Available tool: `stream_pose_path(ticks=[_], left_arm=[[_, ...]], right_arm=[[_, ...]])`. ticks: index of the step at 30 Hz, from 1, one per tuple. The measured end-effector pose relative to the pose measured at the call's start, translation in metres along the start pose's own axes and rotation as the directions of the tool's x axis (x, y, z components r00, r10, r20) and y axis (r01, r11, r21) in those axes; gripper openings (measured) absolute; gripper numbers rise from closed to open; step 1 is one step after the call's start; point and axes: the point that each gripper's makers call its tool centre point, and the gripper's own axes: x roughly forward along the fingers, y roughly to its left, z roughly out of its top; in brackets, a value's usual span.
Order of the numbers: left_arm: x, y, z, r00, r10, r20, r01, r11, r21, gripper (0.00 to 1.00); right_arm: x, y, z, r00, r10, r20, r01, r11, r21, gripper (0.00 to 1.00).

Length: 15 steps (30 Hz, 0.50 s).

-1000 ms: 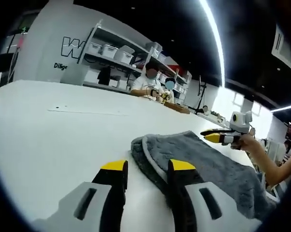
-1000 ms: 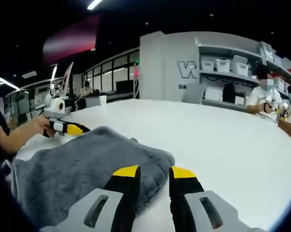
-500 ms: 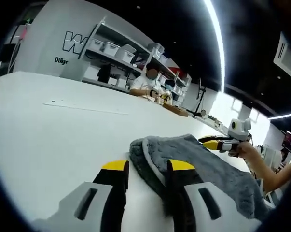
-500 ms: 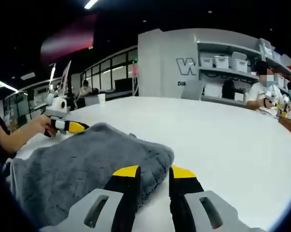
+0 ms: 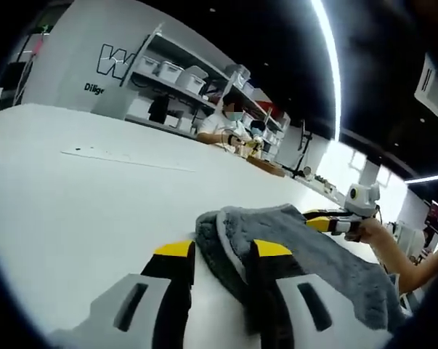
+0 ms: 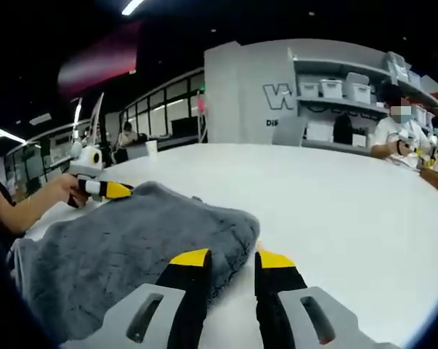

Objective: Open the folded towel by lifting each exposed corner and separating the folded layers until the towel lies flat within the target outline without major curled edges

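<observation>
A grey folded towel (image 5: 298,240) lies on the white table (image 5: 73,196). My left gripper (image 5: 222,249) is open at its near corner. The light-edged corner sits in the gap between the jaws, and the right-hand jaw overlaps the towel's side. In the right gripper view the towel (image 6: 124,240) spreads to the left. My right gripper (image 6: 232,258) is open at its rounded folded edge, with the left-hand jaw over the fabric and the other over bare table. Each view shows the other gripper at the towel's far side: the right gripper (image 5: 326,220) and the left gripper (image 6: 102,190), each held by a hand.
A thin line (image 5: 124,161) is marked on the table beyond the towel. Shelves with white bins (image 5: 168,73) stand against the back wall. People sit at the table's far end (image 5: 222,127). A white cup (image 6: 154,150) stands at the far edge.
Both views have shifted slightly as the hands moved. The towel corner now sits a little closer to my left jaws. The towel's folded edge has stayed put on the table.
</observation>
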Motion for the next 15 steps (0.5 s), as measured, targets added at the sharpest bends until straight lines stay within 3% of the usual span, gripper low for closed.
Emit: stream_pose_path(ticks=[15], left_arm=[[0.0075, -0.0004, -0.0002, 1.000, -0.011, 0.012, 0.011, 1.000, 0.002, 0.13]], right_arm=[[0.0070, 0.0007, -0.0042, 1.000, 0.010, -0.001, -0.010, 1.000, 0.029, 0.17]])
